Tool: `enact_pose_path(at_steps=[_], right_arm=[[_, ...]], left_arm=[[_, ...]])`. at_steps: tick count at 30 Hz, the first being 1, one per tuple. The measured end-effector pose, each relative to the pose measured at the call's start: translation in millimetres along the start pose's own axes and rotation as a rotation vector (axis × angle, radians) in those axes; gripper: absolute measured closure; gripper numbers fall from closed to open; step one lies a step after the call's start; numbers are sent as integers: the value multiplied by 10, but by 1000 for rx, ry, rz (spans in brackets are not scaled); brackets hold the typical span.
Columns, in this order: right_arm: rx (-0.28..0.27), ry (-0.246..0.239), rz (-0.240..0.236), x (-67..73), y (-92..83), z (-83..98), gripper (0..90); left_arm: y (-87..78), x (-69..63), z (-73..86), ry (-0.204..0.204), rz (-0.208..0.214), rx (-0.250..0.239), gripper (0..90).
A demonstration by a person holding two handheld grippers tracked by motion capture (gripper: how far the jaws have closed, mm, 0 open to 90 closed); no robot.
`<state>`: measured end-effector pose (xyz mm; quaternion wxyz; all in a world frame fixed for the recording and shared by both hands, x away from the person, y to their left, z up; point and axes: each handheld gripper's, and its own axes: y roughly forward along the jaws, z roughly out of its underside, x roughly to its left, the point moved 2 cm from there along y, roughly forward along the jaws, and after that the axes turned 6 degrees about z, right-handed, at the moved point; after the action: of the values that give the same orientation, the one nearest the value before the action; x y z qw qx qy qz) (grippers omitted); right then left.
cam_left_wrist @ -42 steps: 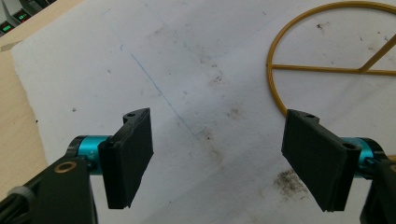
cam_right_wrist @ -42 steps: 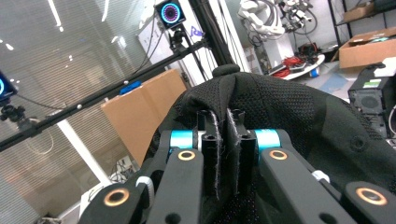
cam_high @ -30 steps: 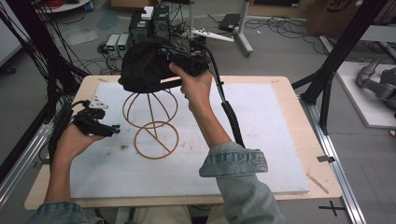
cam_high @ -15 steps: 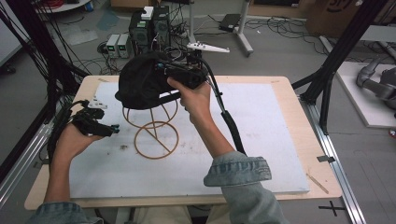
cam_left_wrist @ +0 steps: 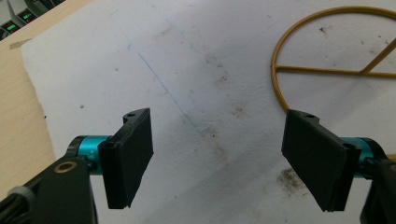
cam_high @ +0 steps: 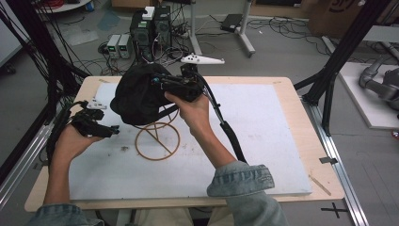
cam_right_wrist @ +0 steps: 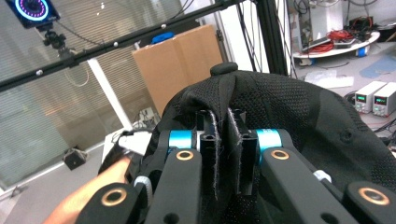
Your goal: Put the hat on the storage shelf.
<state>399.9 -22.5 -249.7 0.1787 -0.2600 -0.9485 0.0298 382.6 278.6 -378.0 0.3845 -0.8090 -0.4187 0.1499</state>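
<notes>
**A:** Surface status?

**B:** Plywood table (cam_high: 301, 101) with a scuffed white mat (cam_high: 263, 141) on it. Faint blue pen line and dirt smudges on the mat in the left gripper view. Grey floor behind is cluttered: cables, two bench power supplies (cam_high: 118, 45), black boxes (cam_high: 151, 26), black frame struts at both sides. Right gripper view looks the other way, toward cardboard (cam_right_wrist: 180, 60), window blinds and a ring-lit camera (cam_right_wrist: 31, 10) on a bar.

**A:** Cap?

**B:** Black mesh cap (cam_high: 139, 94), off the mat, held above the gold wire stand (cam_high: 157, 141), crown just over the stand's upper loop; touching or not, can't tell. Top button (cam_right_wrist: 223, 68) faces up and away from the right gripper. Long axis and which way the brim points: can't tell.

**A:** Claws?

**B:** Right gripper (cam_right_wrist: 223, 140) clamped on the cap, fabric pinched between jaws that are nearly together. Left gripper (cam_left_wrist: 219, 158) jaws wide apart, nothing between them, held over the mat left of the stand's base ring.
</notes>
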Motion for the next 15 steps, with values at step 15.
enact_pose_path(at_steps=[15], right_arm=[[-3, -61, 0, 3, -119, 171, 836]], left_arm=[[-4, 23, 15, -6, -5, 2, 250]])
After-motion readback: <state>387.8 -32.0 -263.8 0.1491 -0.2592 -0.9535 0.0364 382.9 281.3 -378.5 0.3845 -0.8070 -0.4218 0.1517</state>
